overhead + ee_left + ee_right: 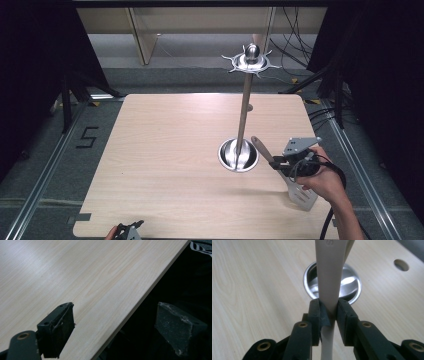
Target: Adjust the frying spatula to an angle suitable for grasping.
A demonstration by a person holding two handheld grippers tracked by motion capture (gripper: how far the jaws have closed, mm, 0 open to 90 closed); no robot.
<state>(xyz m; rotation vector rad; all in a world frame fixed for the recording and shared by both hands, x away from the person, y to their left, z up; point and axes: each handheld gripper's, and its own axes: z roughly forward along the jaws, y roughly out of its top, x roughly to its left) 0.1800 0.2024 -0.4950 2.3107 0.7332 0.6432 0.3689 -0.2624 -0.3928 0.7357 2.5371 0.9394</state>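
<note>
Clamped jaws are seen on the right gripper [329,312], pressed against the pale handle of a spatula [328,277] that runs up between them. From the high view, the spatula [300,192] is held above the right edge of the table [165,150], its slotted blade low beside the hand and its handle slanting up toward the stand [244,110]. Just beside it, the stand's round metal base [238,156] is set on the table. At the near table edge, the left gripper [115,327] is held with its jaws spread wide, nothing between them.
</note>
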